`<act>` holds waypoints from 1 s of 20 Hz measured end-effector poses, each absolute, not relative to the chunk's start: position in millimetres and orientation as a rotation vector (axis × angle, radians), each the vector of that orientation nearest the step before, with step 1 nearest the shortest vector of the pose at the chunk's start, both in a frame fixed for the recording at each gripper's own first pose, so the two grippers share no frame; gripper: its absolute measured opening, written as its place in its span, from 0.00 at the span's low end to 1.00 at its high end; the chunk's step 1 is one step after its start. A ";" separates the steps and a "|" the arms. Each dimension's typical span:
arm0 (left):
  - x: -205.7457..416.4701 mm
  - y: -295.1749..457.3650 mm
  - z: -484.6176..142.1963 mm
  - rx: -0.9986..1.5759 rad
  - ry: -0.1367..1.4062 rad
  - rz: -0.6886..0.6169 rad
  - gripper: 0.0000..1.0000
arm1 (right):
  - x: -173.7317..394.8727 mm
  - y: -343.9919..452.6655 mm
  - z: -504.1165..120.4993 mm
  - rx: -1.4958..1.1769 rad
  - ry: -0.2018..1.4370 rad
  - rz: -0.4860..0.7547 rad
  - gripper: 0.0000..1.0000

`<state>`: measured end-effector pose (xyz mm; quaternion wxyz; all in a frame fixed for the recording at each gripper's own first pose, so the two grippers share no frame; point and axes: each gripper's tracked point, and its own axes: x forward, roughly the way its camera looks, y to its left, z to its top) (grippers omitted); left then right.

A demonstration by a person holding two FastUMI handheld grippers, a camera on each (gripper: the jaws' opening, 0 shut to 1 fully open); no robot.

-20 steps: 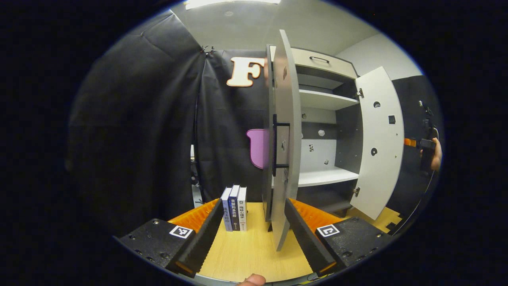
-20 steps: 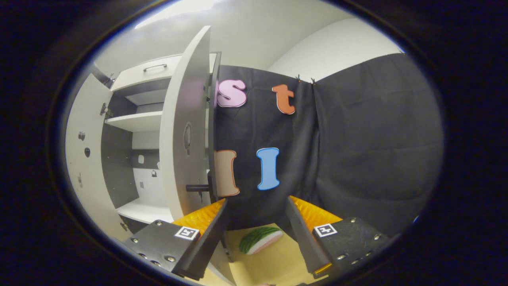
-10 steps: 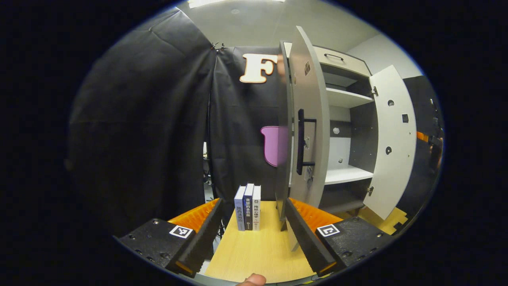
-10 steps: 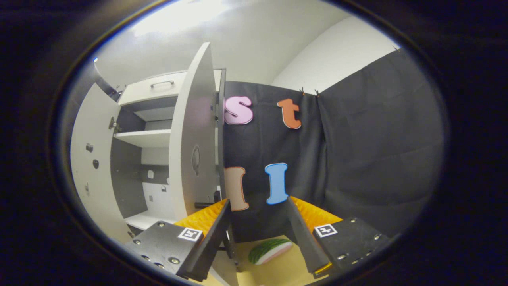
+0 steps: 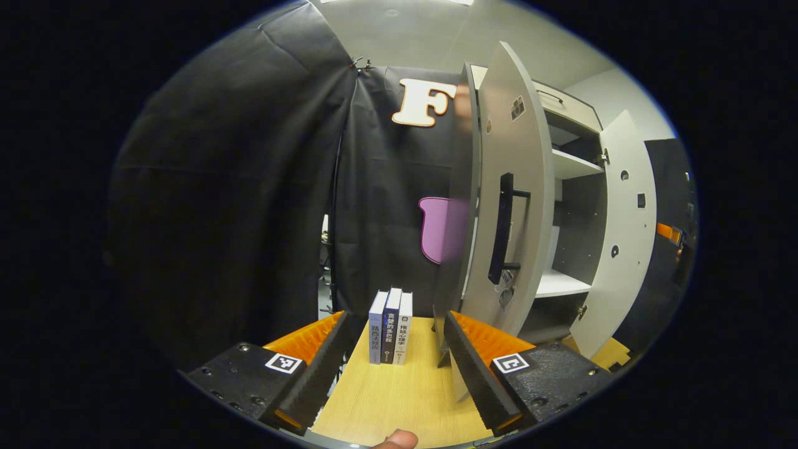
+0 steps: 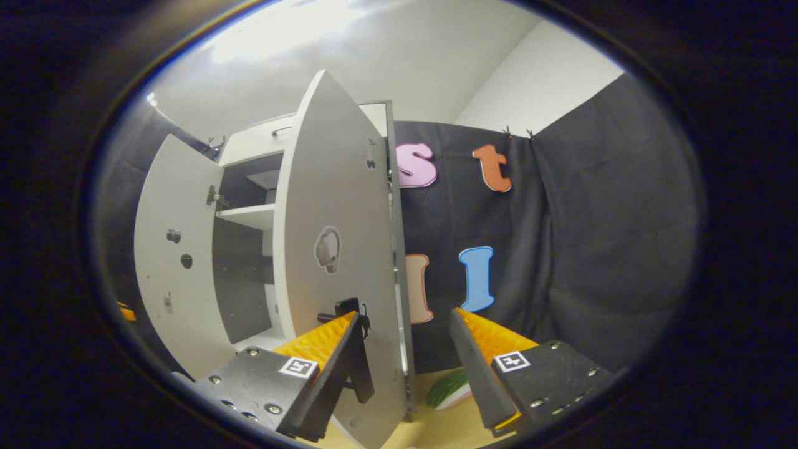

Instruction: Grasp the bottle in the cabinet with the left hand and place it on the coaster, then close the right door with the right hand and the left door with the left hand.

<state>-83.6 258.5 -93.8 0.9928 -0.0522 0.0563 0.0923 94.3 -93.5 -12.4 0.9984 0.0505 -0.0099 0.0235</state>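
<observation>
Currently my left gripper (image 5: 393,365) is spread wide with nothing between its fingers, hovering over the table (image 5: 399,399). My right gripper (image 6: 405,368) is likewise wide apart; the lower edge of the right door (image 6: 340,249) stands in the gap between its fingers, closer to one of them, and whether either finger touches the panel I cannot tell. That door is a pale grey panel seen from its inner face, with a round fitting near mid-height and a dark handle (image 6: 340,308) projecting past its edge low down. In the left gripper view, the left door (image 5: 514,206) is a matching grey panel, partly swung, carrying a vertical black bar handle (image 5: 502,227) on its outer face; its bottom corner sits just beside my left gripper's finger. Both doors are ajar on the cabinet (image 5: 576,168), which has white shelves, a dark interior and a drawer with a handle at the top. Table surface: light wood grain. Three books (image 5: 391,324) stand upright side by side on it, near the left door. A green-and-white striped object (image 6: 450,390) lies on the table between the right gripper's fingers, partly hidden. Black cloth hangs behind and to the sides; white wall and ceiling show above. A fingertip (image 5: 396,439) shows at the bottom edge of the left gripper view.
</observation>
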 end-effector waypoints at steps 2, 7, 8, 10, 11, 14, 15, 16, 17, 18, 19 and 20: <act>-81.5 259.3 -92.4 -0.093 0.104 0.183 0.96 | 96.7 -81.4 -11.8 0.090 -0.028 0.063 0.88; -77.1 260.8 -92.4 -0.096 0.103 0.164 0.96 | 102.4 -53.5 -13.7 0.058 -0.048 0.083 0.88; -70.9 261.9 -94.1 -0.098 0.106 0.154 0.94 | 102.6 -46.6 -14.8 0.076 -0.054 0.088 0.89; -52.4 267.6 -99.8 -0.101 0.117 0.137 0.94 | 99.5 -24.5 -21.2 0.101 -0.047 0.131 0.89; -44.0 267.7 -101.5 -0.107 0.120 0.122 0.96 | 96.4 -12.9 -21.9 0.098 -0.051 0.154 0.91; -20.3 259.2 -98.4 -0.129 0.111 0.063 0.96 | 87.8 -0.8 -17.7 0.106 -0.070 0.161 0.92; -12.0 255.1 -95.4 -0.135 0.111 0.044 0.96 | 84.5 3.1 -18.7 0.118 -0.063 0.163 0.93; -5.1 250.3 -92.3 -0.141 0.108 0.027 0.96 | 78.6 4.4 -20.0 0.127 -0.054 0.158 0.93; 1.7 243.8 -86.0 -0.150 0.100 0.007 0.97 | 69.0 5.1 -23.2 0.130 -0.041 0.150 0.90; 8.5 235.8 -83.3 -0.161 0.096 -0.015 0.96 | 60.9 4.1 -25.6 0.125 -0.032 0.141 0.90; 14.3 227.8 -80.2 -0.170 0.092 -0.040 0.96 | 50.4 2.8 -27.9 0.114 -0.027 0.129 0.93; 19.8 220.2 -78.8 -0.176 0.093 -0.061 0.97 | 39.5 0.9 -31.2 0.108 -0.019 0.119 0.89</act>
